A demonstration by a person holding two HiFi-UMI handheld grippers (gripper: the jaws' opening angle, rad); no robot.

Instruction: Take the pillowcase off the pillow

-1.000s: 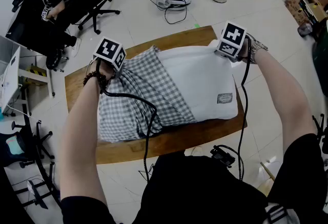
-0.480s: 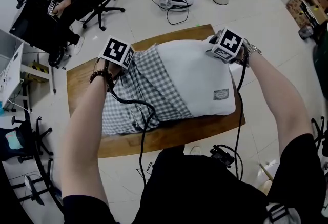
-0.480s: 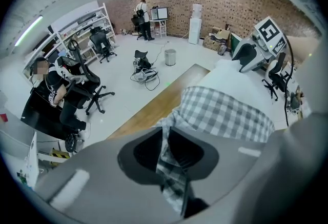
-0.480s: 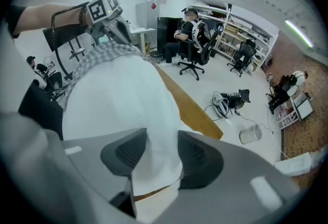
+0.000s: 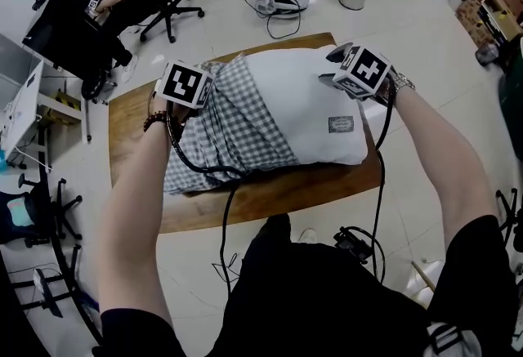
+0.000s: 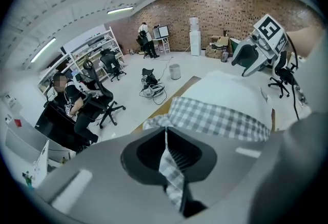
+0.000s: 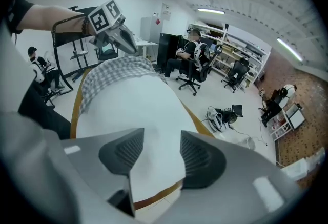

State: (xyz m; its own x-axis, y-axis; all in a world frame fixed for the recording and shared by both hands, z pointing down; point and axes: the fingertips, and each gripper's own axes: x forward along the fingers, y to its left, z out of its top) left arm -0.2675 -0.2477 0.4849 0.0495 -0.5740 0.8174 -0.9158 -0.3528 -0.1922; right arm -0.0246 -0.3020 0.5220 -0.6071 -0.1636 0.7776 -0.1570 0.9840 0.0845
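— Pillowcase [image 5: 233, 131]?
— Half off the pillow [image 5: 306, 102], on the table's [image 5: 131, 114] left half; your left gripper [image 6: 166, 138] clamps its edge.
— Right gripper [image 7: 160, 150]?
— Jaws just opened wide, pillow corner loose between them.

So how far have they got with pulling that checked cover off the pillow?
Roughly halfway. Done: the checked pillowcase is bunched over the left part of the pillow, leaving the white right part bare. In hand: the left gripper is shut on a fold of the pillowcase; the right gripper has its jaws around the pillow's corner, just been opening, not pinching it. Left: sliding the pillowcase fully off.
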